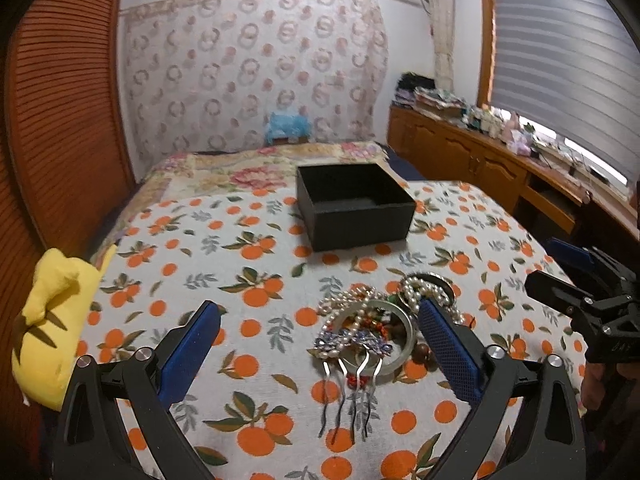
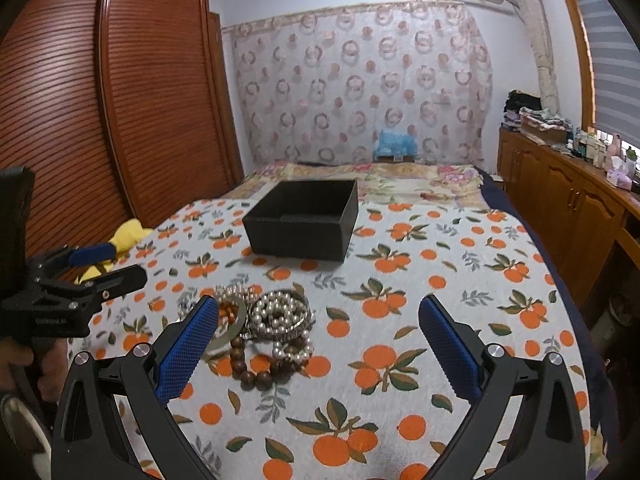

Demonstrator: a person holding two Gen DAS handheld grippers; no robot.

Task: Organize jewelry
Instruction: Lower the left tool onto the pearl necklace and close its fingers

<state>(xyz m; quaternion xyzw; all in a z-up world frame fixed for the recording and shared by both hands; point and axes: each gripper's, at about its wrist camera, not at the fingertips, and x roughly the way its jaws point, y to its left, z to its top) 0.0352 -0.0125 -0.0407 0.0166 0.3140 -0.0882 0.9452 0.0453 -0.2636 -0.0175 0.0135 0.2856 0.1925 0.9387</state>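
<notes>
- Left wrist view: left claw spread wide, empty, low over the jewelry pile on the orange-print bed cover; hair comb nearest; black box beyond looks empty. Step judged: first pick pending
- Right wrist view: right claw spread wide, empty, just right of the pile; pearl bracelets and wooden beads tangled, so next move calls for isolating one piece

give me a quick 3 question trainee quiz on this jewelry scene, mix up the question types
1. True or false: the black box already holds jewelry.
2. Which lies nearest the left gripper? A) hair comb B) yellow cloth C) black box
3. Fill in: both grippers, including the right gripper, have their jaws ____.

Key:
1. False; what shows of its inside is empty.
2. A
3. open
</notes>
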